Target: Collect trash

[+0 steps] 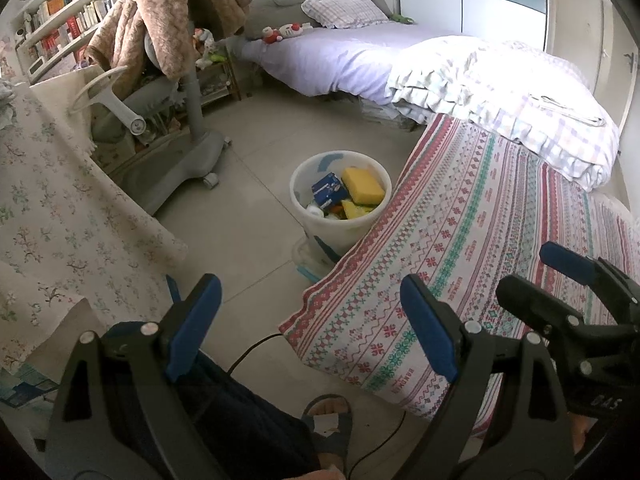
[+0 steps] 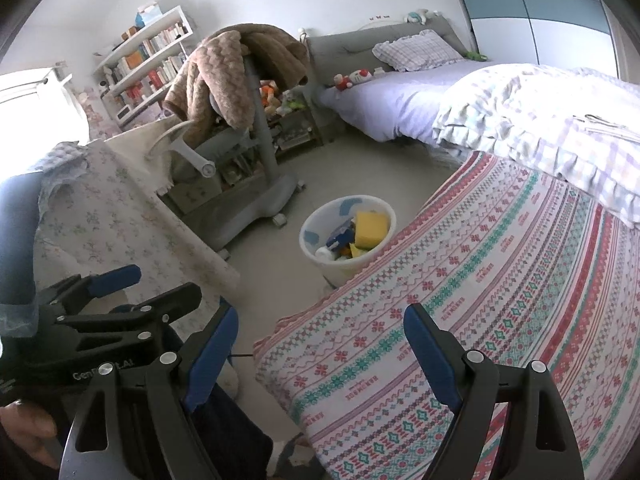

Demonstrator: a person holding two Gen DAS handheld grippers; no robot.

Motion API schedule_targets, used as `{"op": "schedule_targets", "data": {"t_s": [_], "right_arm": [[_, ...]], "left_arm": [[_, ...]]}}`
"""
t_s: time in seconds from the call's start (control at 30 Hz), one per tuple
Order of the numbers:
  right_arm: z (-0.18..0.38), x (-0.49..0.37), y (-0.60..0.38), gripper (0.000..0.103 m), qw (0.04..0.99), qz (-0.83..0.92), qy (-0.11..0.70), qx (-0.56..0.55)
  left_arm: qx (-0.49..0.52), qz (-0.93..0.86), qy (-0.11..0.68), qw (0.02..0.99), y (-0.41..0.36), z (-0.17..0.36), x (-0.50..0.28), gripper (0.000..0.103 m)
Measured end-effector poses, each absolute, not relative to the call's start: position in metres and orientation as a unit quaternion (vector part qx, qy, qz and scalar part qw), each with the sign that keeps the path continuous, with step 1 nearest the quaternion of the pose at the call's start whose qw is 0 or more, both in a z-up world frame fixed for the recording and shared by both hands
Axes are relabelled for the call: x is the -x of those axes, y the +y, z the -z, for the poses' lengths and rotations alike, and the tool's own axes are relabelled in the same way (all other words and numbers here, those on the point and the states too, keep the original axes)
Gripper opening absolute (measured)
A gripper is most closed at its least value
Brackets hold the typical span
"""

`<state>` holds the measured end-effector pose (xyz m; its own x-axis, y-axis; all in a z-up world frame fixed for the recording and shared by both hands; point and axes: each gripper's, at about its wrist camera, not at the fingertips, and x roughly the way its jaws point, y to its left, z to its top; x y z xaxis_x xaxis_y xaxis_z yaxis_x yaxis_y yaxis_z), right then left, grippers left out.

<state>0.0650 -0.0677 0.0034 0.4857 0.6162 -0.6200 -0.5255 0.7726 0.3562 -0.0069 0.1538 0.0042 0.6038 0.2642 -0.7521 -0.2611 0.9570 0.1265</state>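
Gaping wide and empty, left tongs (image 1: 310,326) and right tongs (image 2: 320,346).

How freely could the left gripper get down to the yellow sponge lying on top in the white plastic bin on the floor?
Probably freely: the left gripper is open and empty, bare floor lies between it and the white plastic bin, and the yellow sponge sits uncovered on top. The patterned bedspread only borders the bin's right side.

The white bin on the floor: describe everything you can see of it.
The white bin is a round, open-topped bucket, apparently translucent plastic, with teal patches on its wall. It stands upright on the tiled floor, close against the edge of the patterned bedspread. It is partly full: a yellow sponge, a blue packet and smaller bits below. Neither gripper touches it.
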Motion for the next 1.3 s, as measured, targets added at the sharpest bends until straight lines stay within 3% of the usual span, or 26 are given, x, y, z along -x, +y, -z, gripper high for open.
{"op": "schedule_targets", "data": {"t_s": [1.3], "right_arm": [[-0.0056, -0.0627, -0.0647, 0.086, 0.868, -0.323, 0.373, -0.055]], "left_arm": [[-0.014, -0.139, 0.424, 0.895, 0.1492, 0.0005, 0.0051, 0.096]]}}
